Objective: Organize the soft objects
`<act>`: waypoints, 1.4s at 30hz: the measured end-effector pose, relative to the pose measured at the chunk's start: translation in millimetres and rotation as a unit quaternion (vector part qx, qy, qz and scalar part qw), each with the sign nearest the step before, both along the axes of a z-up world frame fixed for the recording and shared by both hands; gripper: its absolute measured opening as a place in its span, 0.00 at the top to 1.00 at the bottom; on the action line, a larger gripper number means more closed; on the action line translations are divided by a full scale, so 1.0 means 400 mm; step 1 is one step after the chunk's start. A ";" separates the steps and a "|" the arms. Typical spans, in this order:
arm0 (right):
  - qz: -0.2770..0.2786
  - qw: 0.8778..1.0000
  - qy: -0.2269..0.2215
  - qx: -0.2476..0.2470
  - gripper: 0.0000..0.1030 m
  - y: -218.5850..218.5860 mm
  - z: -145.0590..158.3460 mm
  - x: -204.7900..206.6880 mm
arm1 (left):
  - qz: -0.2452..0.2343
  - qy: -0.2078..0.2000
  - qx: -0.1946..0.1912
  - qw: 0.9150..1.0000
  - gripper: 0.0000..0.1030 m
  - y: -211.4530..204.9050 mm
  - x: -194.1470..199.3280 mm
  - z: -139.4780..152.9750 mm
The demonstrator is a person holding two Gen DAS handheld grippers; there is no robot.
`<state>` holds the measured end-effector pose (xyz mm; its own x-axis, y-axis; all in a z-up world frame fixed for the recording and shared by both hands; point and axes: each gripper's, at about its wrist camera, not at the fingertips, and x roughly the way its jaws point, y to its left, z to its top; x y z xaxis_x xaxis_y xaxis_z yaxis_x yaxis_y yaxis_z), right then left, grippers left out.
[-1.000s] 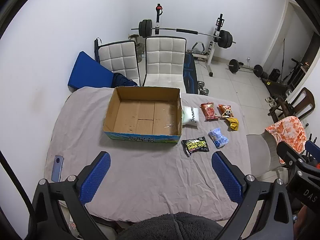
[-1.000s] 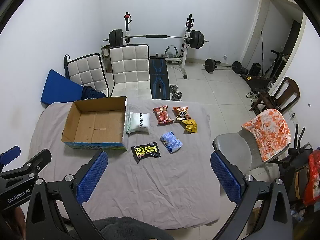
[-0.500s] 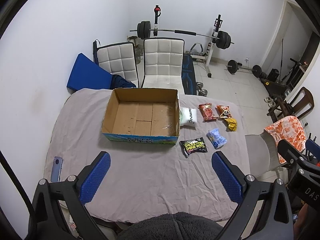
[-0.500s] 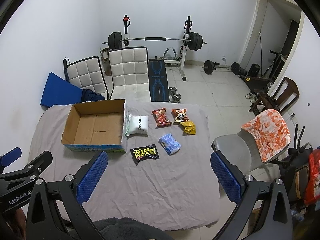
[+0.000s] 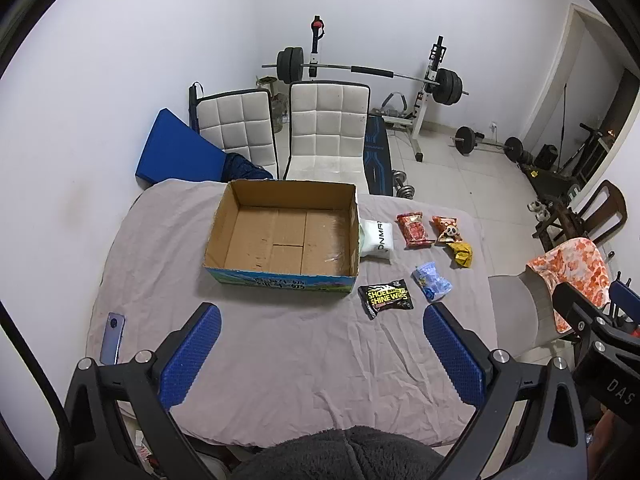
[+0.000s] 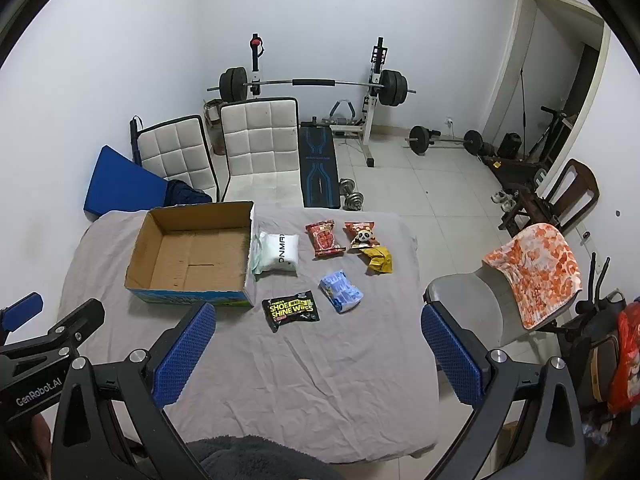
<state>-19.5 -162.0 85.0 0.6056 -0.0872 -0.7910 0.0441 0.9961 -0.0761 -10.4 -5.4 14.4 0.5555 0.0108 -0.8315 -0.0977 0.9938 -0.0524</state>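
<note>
Soft packets, like the black shoe-wipes pouch [image 6: 291,310] and white pillow pack [image 6: 278,253], all sit outside the empty brown cardboard box [image 5: 283,236]; both grippers [image 5: 320,354] [image 6: 318,354] wide, holding nothing.

White pack [image 5: 375,239] partly hidden behind cardboard box [image 5: 280,236] wall in left wrist view; full label unreadable. Box front print [image 6: 188,298] too small to read. Phone [image 5: 112,338] lower end hidden behind left gripper frame. Right gripper body [image 5: 592,340] cut off by right picture edge. Snack packet [image 6: 325,239] text illegible
</note>
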 end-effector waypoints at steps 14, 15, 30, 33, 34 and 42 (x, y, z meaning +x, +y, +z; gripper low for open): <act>0.001 1.000 -0.003 0.002 0.00 0.008 0.004 -0.011 | 0.004 0.000 -0.004 1.000 0.00 0.016 -0.016 -0.001; 0.000 1.000 -0.004 0.001 0.00 0.008 0.006 -0.013 | 0.005 -0.001 -0.005 1.000 0.00 0.019 -0.017 0.001; -0.002 1.000 -0.010 0.007 0.00 -0.015 0.002 -0.036 | 0.015 -0.013 -0.003 1.000 0.00 0.032 -0.037 0.014; -0.001 1.000 -0.008 0.013 0.00 -0.017 0.000 -0.039 | 0.015 -0.013 -0.003 1.000 0.00 0.032 -0.038 0.015; 0.000 1.000 -0.008 0.015 0.00 -0.017 -0.002 -0.041 | 0.016 -0.013 -0.003 1.000 0.00 0.033 -0.041 0.015; 0.002 1.000 -0.005 0.019 0.00 -0.018 -0.010 -0.034 | 0.020 -0.014 -0.001 1.000 0.00 0.041 -0.045 0.014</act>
